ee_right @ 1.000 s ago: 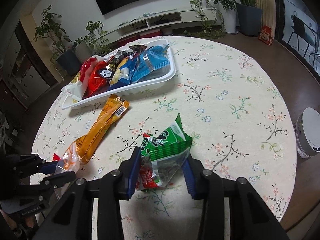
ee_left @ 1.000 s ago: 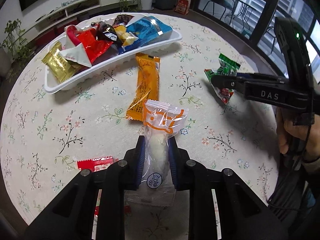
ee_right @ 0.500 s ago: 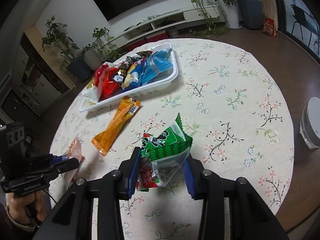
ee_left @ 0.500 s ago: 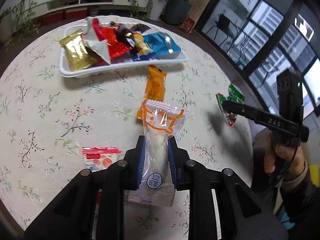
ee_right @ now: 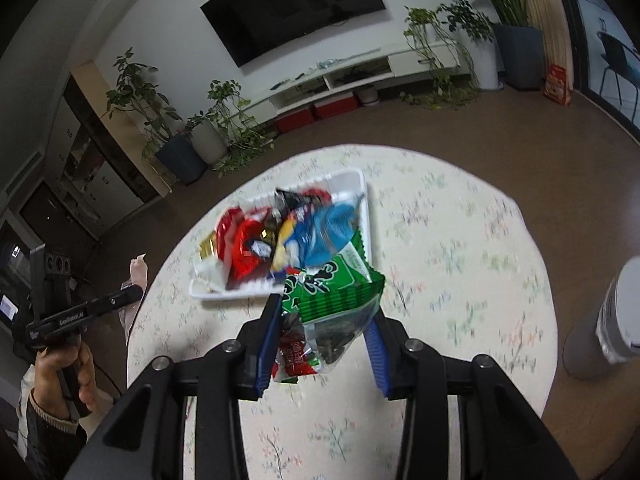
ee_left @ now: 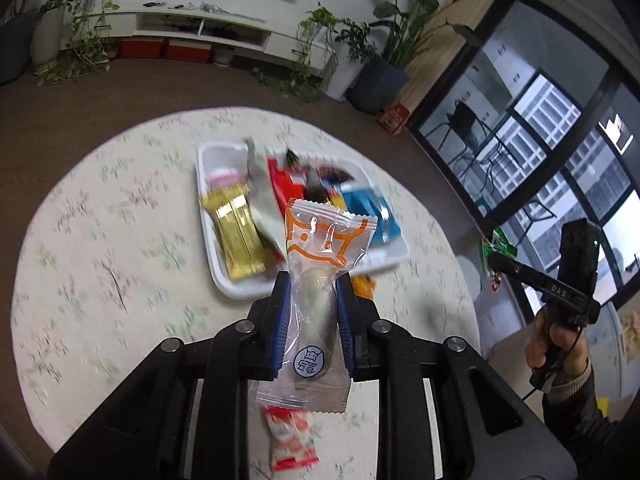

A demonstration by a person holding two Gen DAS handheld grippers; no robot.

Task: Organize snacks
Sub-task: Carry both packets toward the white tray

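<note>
Both packets have risen well clear of the surface (ee_left: 100,240). I keep the left hand-held gripper (ee_left: 310,312) clamped on the clear packet (ee_left: 320,264), the right (ee_right: 320,344) on the green one (ee_right: 332,292), nearing the tray (ee_left: 206,216).

right gripper (ee_left: 500,258) arm, 3 o'clock in left wrist view: lettering read "DAS" | left gripper (ee_right: 134,289) arm, 9 o'clock in right wrist view: print was illegible | snack wrappers: no text readable

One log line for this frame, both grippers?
left: shut on clear pack | right: shut on green pack | both above table, tray ahead
</note>
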